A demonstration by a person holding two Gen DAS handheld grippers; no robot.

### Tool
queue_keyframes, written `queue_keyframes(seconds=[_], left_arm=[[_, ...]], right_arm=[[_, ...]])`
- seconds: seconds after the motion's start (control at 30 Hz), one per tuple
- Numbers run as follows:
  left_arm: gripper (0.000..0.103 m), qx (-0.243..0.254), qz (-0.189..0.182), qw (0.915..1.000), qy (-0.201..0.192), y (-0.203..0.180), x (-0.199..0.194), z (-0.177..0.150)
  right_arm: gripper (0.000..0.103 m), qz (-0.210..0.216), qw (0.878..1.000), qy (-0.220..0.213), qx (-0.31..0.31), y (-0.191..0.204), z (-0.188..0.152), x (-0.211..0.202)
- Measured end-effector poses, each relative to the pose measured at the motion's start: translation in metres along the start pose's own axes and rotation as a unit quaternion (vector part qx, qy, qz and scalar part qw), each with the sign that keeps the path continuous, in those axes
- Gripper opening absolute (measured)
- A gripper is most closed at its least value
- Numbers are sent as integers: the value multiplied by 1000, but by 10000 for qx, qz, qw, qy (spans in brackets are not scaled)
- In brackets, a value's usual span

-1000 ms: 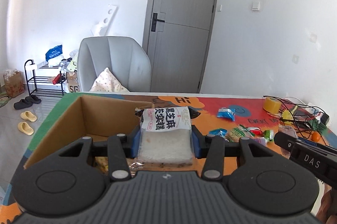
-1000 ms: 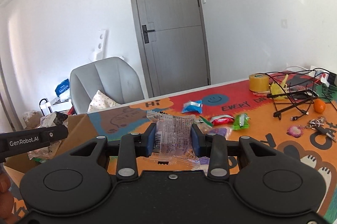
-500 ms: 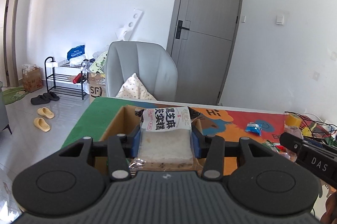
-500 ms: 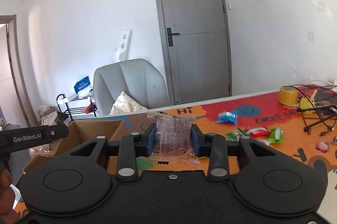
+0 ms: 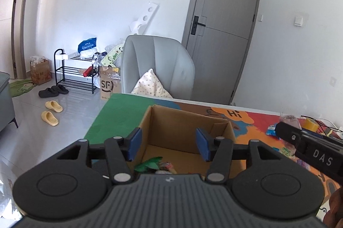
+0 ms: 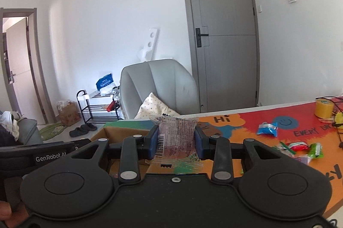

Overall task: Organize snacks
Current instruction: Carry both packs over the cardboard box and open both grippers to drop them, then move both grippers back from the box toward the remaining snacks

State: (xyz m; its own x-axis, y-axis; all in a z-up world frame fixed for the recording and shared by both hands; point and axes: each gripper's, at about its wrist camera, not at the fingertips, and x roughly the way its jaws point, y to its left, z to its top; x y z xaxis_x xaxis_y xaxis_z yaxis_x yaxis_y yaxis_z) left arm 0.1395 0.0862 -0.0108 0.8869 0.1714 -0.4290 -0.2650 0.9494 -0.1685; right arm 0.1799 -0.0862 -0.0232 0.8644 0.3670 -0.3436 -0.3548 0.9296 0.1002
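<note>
Left gripper: jaws just opened, nothing between them, poised over cardboard box | box contents mostly hidden behind gripper body | right gripper: clenched on clear snack packet, box at its 9 o'clock | loose snacks on table toward 3 o'clock, labels unreadable

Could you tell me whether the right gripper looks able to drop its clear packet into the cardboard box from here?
Probably yes: the right gripper holds the clear packet; the cardboard box is open-topped, though the left gripper hovers there.
</note>
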Motion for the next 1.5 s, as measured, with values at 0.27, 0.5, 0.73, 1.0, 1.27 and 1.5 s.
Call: queue_keyframes(seconds=[0.27,0.5,0.73,1.0,1.27,1.5], left_arm=[[70,-209,409,9989,-47,28,-5,4],[83,-236,704,9972,-80,36,-5,7],[92,50,732,9972,-136,22,-6,1],[94,197,590,9980,-90,2,-12,-9],[99,400,296,9987,-91,-25,-17,-17],[100,599,19,9982,-99,-54,-22,-24]], right_arm=[[36,342,9991,214,-125,22,-3,20],[69,730,9965,402,118,27,2,32],[85,448,9986,245,127,15,0,14],[85,73,9991,344,245,-11,-13,-2],[91,-251,9981,407,385,-36,-24,-17],[92,-566,9962,346,564,-65,-29,-32]])
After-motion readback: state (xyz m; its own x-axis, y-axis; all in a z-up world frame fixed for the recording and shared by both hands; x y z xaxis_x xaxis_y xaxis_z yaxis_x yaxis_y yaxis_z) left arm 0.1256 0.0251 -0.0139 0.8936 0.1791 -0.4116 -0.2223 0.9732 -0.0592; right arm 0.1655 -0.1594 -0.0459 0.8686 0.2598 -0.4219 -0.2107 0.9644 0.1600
